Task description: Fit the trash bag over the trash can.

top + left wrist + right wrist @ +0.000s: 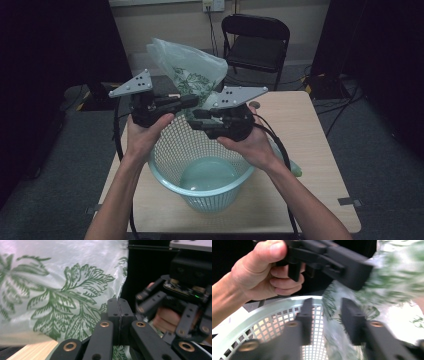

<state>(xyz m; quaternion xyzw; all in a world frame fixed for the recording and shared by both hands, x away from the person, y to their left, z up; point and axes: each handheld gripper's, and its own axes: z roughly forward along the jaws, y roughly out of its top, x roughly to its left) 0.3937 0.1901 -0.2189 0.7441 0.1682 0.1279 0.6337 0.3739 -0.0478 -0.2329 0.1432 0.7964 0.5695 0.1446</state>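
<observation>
Left gripper (192, 101) sits above the far rim of the mesh basket (200, 197), jaws pressed together; in the left gripper view (119, 312) they meet flush, pinching the edge of the plastic bag (192, 70). The bag (62, 290), translucent with a green leaf print, spreads up and to the left of those jaws.

Right gripper (196, 119) is just beside the left one, over the basket opening. In the right gripper view (327, 323) its jaws stand apart, with a twisted strip of bag (332, 315) hanging in the gap between them; pad contact cannot be told, picture blurred. Basket rim (262, 312) lies below and left of these jaws. The left hand (259, 275) and its gripper are above them, clamped on the bag film.

Basket stands on the wooden table (310, 150).
</observation>
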